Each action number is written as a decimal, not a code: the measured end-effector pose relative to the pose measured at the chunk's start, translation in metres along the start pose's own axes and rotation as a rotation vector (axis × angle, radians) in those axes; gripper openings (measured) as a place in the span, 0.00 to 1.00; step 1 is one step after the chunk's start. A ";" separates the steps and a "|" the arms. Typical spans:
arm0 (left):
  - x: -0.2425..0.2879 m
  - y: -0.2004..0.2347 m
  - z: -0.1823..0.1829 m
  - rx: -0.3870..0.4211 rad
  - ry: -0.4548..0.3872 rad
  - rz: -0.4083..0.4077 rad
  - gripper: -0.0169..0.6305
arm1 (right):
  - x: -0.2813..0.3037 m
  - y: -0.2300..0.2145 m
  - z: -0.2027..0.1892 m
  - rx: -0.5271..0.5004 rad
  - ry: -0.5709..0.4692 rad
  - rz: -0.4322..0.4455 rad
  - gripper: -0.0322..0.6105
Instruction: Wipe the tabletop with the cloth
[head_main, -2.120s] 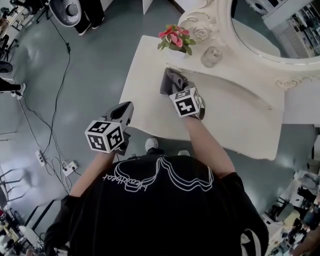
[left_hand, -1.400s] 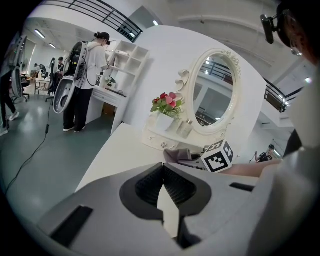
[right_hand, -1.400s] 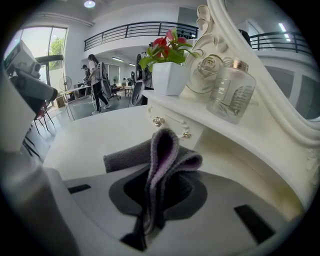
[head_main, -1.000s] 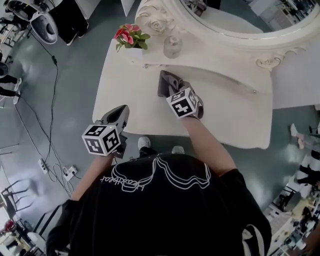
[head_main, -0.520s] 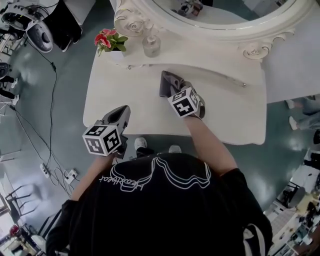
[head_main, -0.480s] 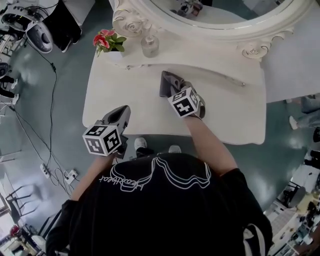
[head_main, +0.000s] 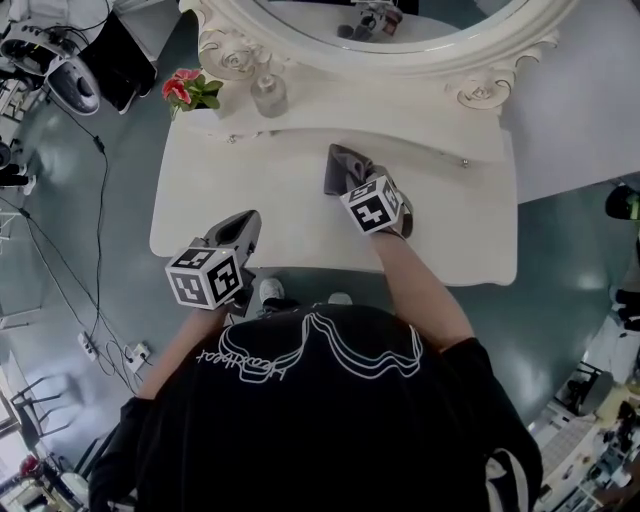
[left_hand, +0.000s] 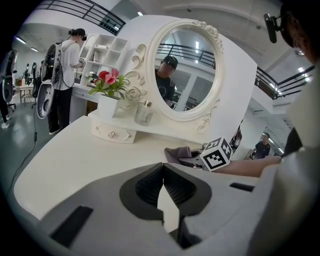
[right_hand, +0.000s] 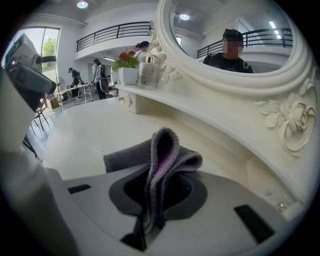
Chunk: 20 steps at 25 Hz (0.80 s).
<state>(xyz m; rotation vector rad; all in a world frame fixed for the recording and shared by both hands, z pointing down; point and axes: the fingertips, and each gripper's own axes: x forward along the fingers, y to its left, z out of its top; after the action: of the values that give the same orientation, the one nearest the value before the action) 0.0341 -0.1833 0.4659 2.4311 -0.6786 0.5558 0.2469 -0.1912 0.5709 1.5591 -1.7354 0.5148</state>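
Head view: right tool (head_main: 354, 184) pinches cloth (head_main: 338, 165), lengthwise toward mirror (head_main: 400, 25).

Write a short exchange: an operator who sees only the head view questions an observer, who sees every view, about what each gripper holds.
Operator: Is the right gripper actually clamping the cloth?
Observer: Yes. Its own view shows the jaws shut on an upright fold of the grey cloth.
Operator: And the left gripper?
Observer: Its view shows the jaws closed tip to tip, with nothing between them.
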 end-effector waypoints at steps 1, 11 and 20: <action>0.002 -0.005 -0.001 -0.002 -0.001 0.000 0.03 | -0.003 -0.005 -0.004 0.001 0.001 -0.004 0.13; 0.027 -0.054 -0.011 0.008 0.000 -0.006 0.03 | -0.034 -0.054 -0.051 0.016 0.006 -0.051 0.13; 0.053 -0.091 -0.017 0.015 0.004 -0.041 0.03 | -0.060 -0.100 -0.094 0.047 0.025 -0.106 0.13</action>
<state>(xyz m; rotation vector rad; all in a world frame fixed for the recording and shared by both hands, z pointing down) 0.1236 -0.1255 0.4697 2.4510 -0.6242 0.5511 0.3671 -0.1017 0.5695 1.6605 -1.6234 0.5228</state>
